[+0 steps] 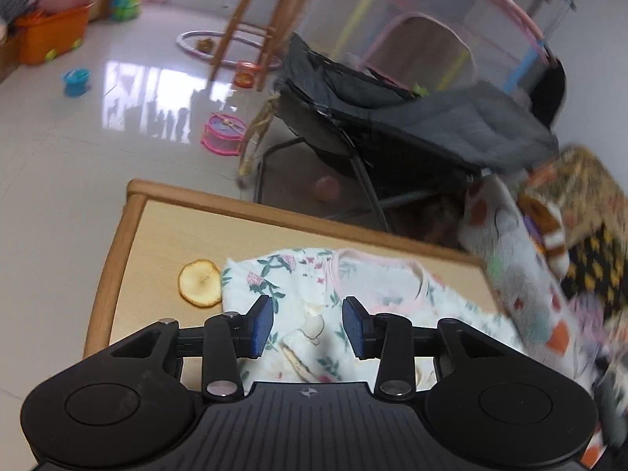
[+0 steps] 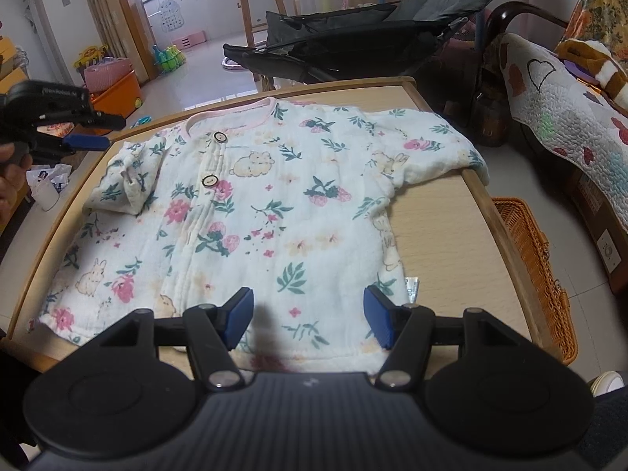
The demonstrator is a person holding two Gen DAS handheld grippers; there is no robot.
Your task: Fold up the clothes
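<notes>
Right wrist view showed the shirt [image 2: 251, 212] spread flat on the surface [image 2: 439, 235], its left sleeve [image 2: 129, 180] already folded inward, seemingly to start a fold. Both the right gripper [image 2: 308, 318] above the hem and the left gripper [image 1: 308, 327] had jaws spread, pinching nothing. A fruit slice [image 1: 199, 282] lay touching the shirt's edge, a basket [image 2: 537, 274] just beside the surface.

Right side of the left wrist view smeared by motion: quilt [image 1: 510, 259] and patterned fabrics behind it unreadable. Garment [image 1: 310, 302] partly hidden there by the gripper body at the bottom. In the right wrist view, hem hidden likewise; left gripper [image 2: 88, 141] cut off at the left edge.
</notes>
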